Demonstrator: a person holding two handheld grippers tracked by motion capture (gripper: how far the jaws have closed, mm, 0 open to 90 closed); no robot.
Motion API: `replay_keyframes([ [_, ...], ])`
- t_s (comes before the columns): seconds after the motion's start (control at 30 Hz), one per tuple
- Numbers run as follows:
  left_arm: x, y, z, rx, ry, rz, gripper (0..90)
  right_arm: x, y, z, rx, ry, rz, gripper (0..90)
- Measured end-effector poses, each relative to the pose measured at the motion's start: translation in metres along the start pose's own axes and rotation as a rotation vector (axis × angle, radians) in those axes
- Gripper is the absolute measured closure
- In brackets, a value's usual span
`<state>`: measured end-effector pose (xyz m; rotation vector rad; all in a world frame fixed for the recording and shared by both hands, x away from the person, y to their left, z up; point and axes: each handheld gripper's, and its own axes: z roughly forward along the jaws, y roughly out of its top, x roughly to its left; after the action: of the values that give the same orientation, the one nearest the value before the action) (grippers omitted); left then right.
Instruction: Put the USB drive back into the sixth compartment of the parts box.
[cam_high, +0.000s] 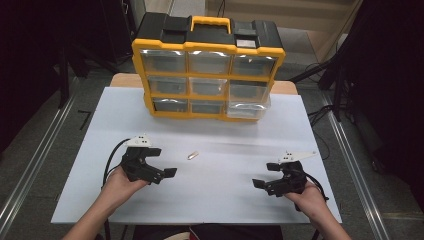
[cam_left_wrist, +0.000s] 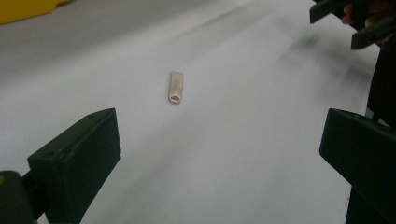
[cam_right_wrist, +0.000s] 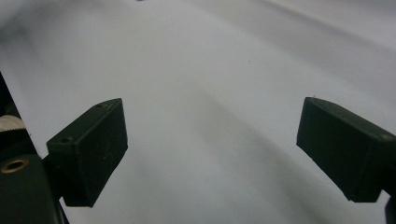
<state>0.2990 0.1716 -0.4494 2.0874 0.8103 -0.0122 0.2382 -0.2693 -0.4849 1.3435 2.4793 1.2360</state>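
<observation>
left gripper view, small pale piece (cam_left_wrist: 175, 87) blurred, right gripper (cam_left_wrist: 348, 23) cut off

A small pale metal clip (cam_high: 193, 155) lies flat on the white bench (cam_high: 225, 145), near the yellow drawer box (cam_high: 207, 67), in front of it.

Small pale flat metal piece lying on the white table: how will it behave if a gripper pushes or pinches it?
The small pale flat metal piece looks thin and rigid, so it probably stays stiff. It lies flat, so it should slide on the smooth white table rather than roll. Its low profile and sheen suggest a hard pinch; it may slip from the open left gripper.
</observation>
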Motion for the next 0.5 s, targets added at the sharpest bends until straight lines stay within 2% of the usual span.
replay_keyframes([
  [0.07, 0.001, 0.003, 0.001, 0.006, -0.032, -0.012, 0.0, 0.000, 0.000, 0.000, 0.000, 0.001, 0.000, 7.3],
  [0.23, 0.003, 0.009, 0.005, 0.050, -0.013, 0.002, 0.0, 0.000, 0.000, 0.000, -0.001, 0.001, -0.003, 7.3],
  [0.43, 0.004, 0.018, 0.012, 0.052, -0.007, 0.012, 1.9, 0.000, 0.000, 0.000, -0.001, 0.004, -0.003, 7.3],
  [0.5, 0.004, 0.020, 0.015, 0.072, 0.012, 0.026, 2.0, 0.001, 0.000, 0.000, 0.000, 0.004, -0.003, 7.3],
])
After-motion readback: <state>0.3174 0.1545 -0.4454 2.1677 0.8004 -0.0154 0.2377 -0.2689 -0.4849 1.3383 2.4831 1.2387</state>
